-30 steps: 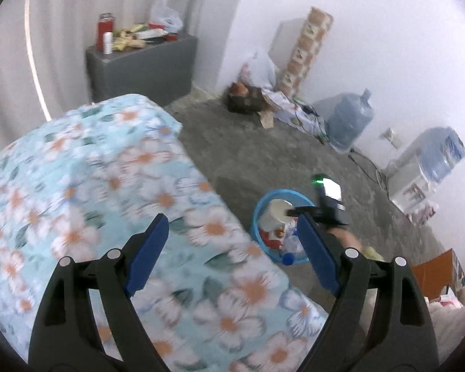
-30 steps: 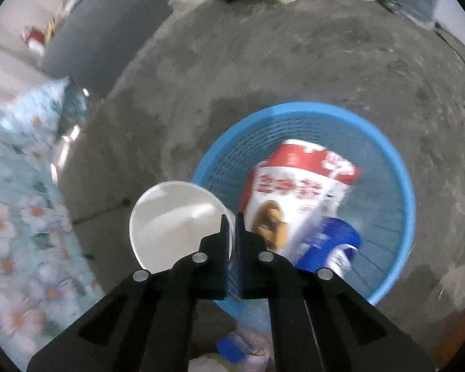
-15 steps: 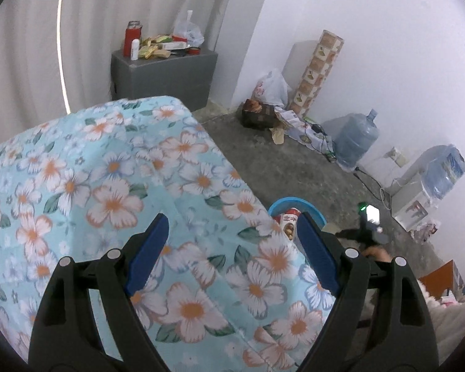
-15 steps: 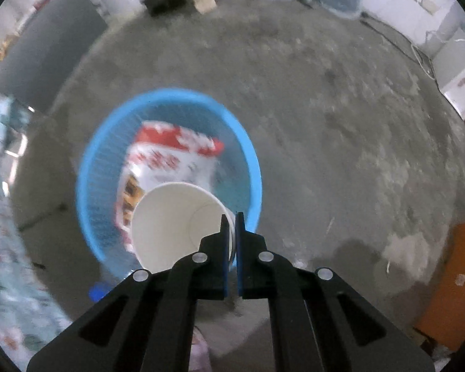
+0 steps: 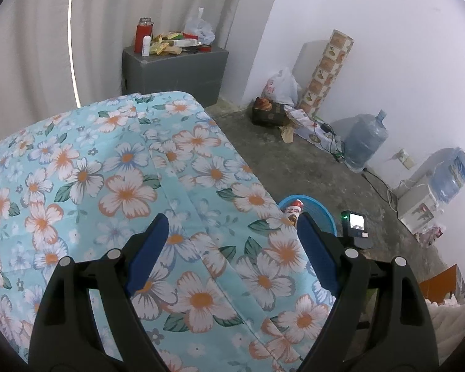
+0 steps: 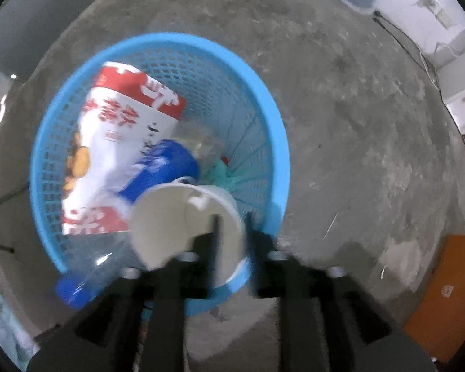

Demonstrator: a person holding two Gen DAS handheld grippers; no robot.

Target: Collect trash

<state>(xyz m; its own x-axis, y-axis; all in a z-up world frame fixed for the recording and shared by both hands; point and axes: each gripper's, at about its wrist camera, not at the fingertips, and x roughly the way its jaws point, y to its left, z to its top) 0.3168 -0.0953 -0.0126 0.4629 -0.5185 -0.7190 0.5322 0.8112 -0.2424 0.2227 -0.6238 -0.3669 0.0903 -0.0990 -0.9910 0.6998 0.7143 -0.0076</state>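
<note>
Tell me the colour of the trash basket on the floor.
The basket is bright blue plastic mesh, clearest in the right wrist view.

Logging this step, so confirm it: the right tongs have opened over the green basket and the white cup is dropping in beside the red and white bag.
One thing is wrong: the basket is blue, not green, as the right wrist view shows. The rest stands: the right tongs are open above it, and the white cup is leaving them next to the red and white bag.

A bare concrete floor (image 6: 341,99) carries a blue basket (image 6: 272,117) directly below the right claw (image 6: 232,226); a water jug (image 5: 364,144) stands well ahead.
</note>
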